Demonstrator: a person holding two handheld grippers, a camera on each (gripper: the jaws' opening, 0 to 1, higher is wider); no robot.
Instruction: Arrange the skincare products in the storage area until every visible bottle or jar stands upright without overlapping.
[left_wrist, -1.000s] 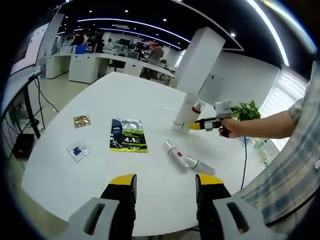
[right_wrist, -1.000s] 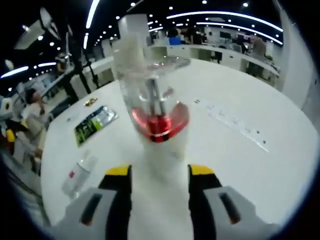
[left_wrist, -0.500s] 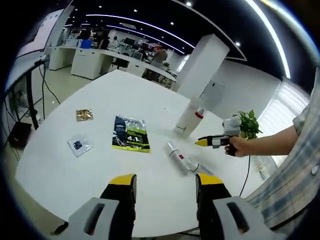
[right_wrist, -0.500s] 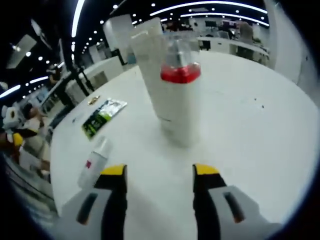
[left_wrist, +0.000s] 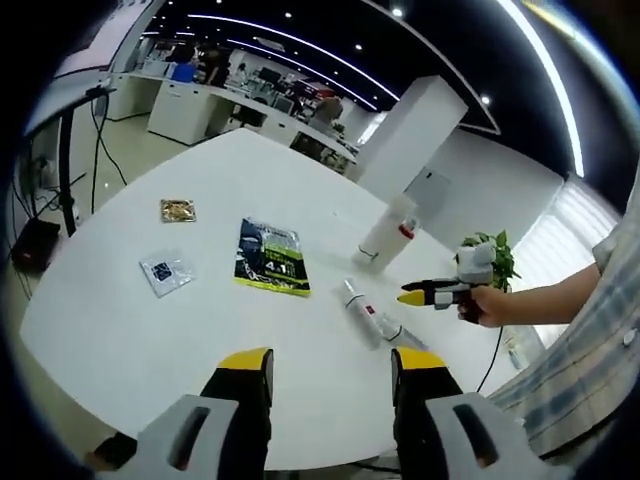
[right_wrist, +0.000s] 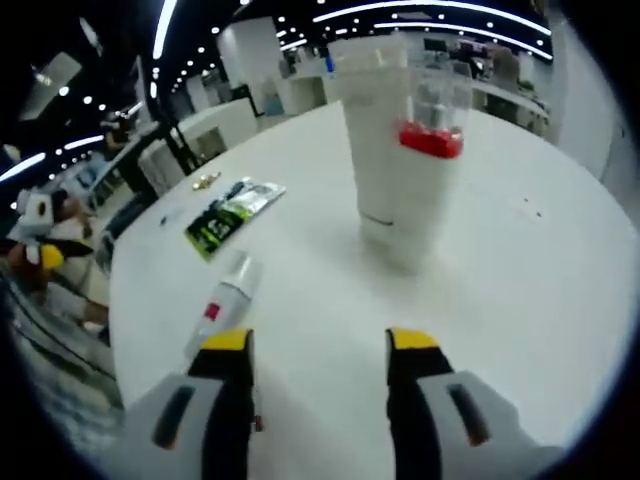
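Left gripper (left_wrist: 325, 365): held low over the near edge of the white table (left_wrist: 130, 330), jaws apart, nothing between them.
Right gripper (right_wrist: 318, 345): jaws apart and empty; seen from the left gripper view (left_wrist: 412, 297), held in a hand (left_wrist: 482, 303) beside the standing products.
Standing products: tall white bottle (right_wrist: 378, 140) upright on the table, with a clear-capped bottle with a red collar (right_wrist: 433, 150) upright just beside it, possibly touching; blur prevents certainty.
Lying product: small white tube with a red label (right_wrist: 222, 305) flat on its side, near the left jaw in the right gripper view, well apart from the upright pair; in the left gripper view (left_wrist: 356, 308) lying between the two grippers, apparently with a second clear item (left_wrist: 400, 333) at its end.
Other items: green and black packet (left_wrist: 270, 257), small clear sachet (left_wrist: 166, 272), small gold packet (left_wrist: 178, 210), all flat on the table.
Step in hand: judged to be turning to the lying tube, the one product not yet upright.
Good practice: approach across the tube's body, close squarely on its midsection, raise and rotate to vertical, set on its flat end clear of the upright pair, release only once steady.
Risk: round body likely to roll if pinched off-centre.
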